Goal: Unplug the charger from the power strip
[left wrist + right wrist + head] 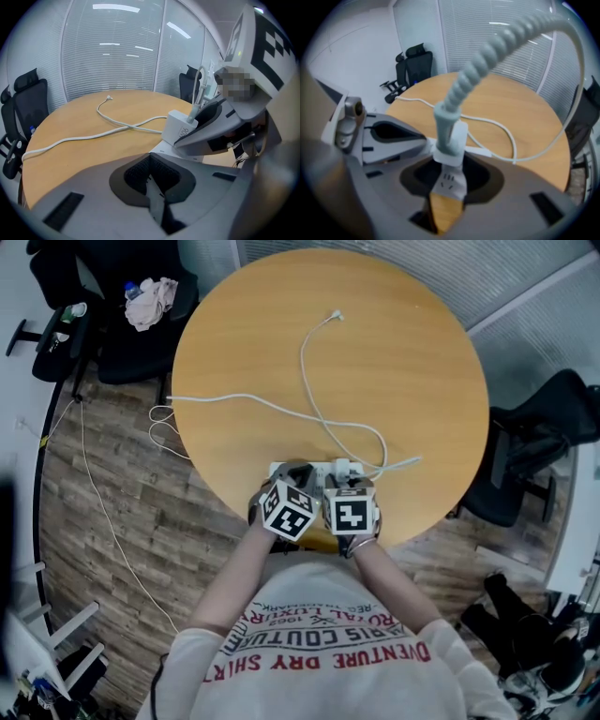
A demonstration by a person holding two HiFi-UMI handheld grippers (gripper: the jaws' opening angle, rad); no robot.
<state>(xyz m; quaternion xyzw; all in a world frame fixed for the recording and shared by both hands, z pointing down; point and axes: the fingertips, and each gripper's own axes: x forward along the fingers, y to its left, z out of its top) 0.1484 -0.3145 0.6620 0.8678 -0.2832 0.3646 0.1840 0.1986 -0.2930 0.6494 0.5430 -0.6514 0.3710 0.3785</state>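
Smooth matt wooden table (394,352), smooth plastic charger (452,136)

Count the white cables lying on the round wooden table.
2. One white cable runs in from the round wooden table's left edge; the other starts at a free end near the far middle. They cross mid-table; near ends are hidden.

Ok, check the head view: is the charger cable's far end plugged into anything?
No, the charger cable ends loose on the table.
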